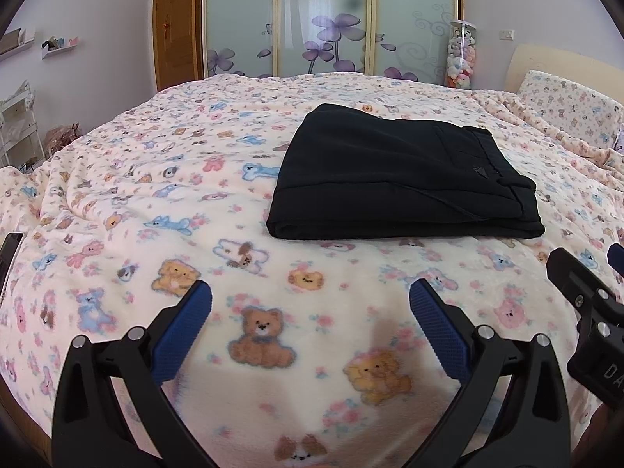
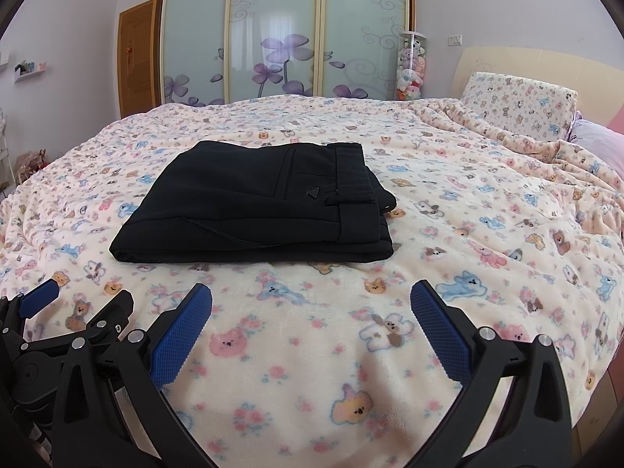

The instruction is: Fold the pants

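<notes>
The black pants [image 1: 401, 175] lie folded into a compact rectangle on the bed, waistband to the right; they also show in the right wrist view [image 2: 265, 206]. My left gripper [image 1: 310, 296] is open and empty, held over the blanket in front of the pants and to their left. My right gripper [image 2: 311, 300] is open and empty, in front of the pants and to their right. Each gripper shows at the edge of the other's view: the right one [image 1: 585, 284] and the left one [image 2: 78, 304].
The bed is covered by a cream blanket with a bear print [image 1: 156, 202]. A matching pillow [image 2: 518, 105] and headboard [image 2: 507, 66] are at the right. A wardrobe with glass sliding doors [image 2: 280, 31] and a clear tube of plush toys [image 2: 409, 66] stand behind the bed.
</notes>
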Demonstrator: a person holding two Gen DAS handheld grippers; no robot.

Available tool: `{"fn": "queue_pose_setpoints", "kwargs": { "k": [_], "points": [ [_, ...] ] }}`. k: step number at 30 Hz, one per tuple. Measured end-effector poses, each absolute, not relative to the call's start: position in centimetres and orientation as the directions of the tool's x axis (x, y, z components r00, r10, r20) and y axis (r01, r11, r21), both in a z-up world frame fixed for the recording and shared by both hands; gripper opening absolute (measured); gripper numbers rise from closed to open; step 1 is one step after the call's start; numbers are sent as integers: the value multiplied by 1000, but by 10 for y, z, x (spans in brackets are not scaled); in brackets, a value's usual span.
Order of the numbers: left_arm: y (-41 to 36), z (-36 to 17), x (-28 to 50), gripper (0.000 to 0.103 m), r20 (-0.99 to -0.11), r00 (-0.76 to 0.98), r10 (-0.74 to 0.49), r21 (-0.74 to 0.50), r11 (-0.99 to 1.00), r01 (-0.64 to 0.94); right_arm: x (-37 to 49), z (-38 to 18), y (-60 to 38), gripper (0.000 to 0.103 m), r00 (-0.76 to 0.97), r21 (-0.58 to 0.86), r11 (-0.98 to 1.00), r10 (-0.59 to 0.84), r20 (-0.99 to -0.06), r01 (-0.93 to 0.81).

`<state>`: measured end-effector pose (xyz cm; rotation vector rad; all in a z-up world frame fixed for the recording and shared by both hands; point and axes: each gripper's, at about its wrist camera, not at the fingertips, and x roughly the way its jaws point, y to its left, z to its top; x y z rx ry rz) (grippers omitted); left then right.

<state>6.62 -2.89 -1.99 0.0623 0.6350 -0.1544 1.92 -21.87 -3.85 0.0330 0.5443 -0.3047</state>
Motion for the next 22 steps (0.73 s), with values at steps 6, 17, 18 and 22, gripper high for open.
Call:
{"fn": "queue_pose_setpoints", "kwargs": {
  "k": [6,17,18,22],
  "points": [
    [-30,-20,65,101,-591,798,-119,14,987,158,19,-38,-219,102,812,-49,955,-276,-515,294],
    [-24,-20,67,101,-593,796,-121,0,989,151,20,-38,-220,102,812,-49,955,-275,-515,292],
    [-22,-20,69,101,-594,795,-123,-1,988,153,20,-38,-220,102,812,-49,955,-275,-515,292],
    [-21,-19,70,101,-595,793,-126,-6,988,153,20,-38,-221,102,812,-50,955,-274,-515,291]
  ]
}}
